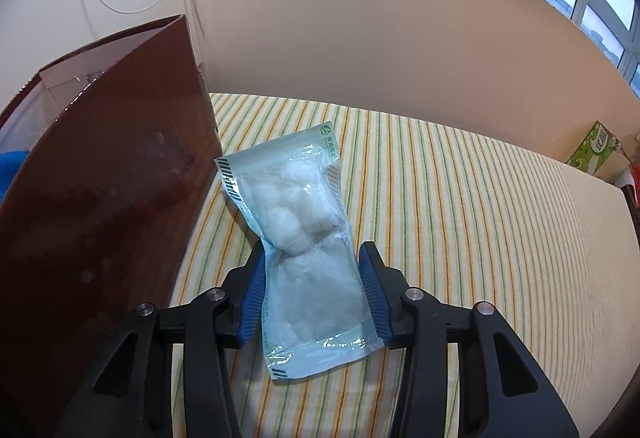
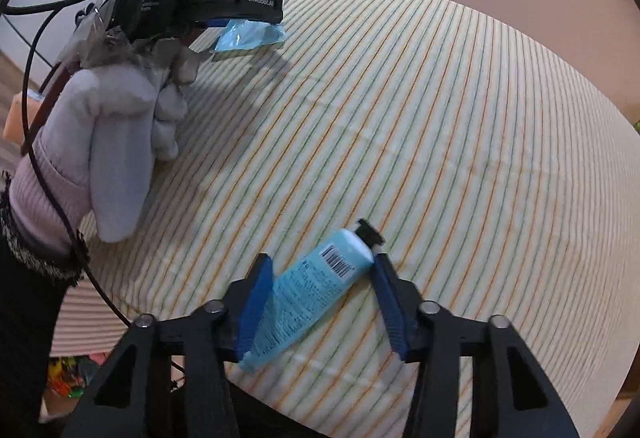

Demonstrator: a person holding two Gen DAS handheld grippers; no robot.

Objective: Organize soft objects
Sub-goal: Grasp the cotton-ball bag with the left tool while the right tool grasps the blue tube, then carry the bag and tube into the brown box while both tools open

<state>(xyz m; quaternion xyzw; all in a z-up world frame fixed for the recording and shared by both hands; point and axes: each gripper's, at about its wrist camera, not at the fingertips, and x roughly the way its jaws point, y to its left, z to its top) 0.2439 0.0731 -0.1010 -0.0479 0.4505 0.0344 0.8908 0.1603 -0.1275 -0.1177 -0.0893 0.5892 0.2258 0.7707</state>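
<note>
My left gripper (image 1: 312, 258) is shut on a clear, pale-blue packet of white cotton balls (image 1: 296, 198), pinched at its middle and held just above the striped cloth, next to the brown box (image 1: 100, 198). In the right wrist view the same packet (image 2: 250, 34) shows under the left gripper (image 2: 240, 18) at the far left. My right gripper (image 2: 320, 266) is open, its fingers on either side of a light-blue tube with a black cap (image 2: 316, 286) that lies on the cloth. The right finger is close to the tube's cap end.
The striped cloth (image 1: 460, 198) covers the table. The brown box has a tall glossy wall and something blue inside (image 1: 12, 170). A beige wall panel stands behind the table. A green tissue box (image 1: 596, 154) sits at the far right edge. A gloved hand (image 2: 112, 134) holds the left gripper.
</note>
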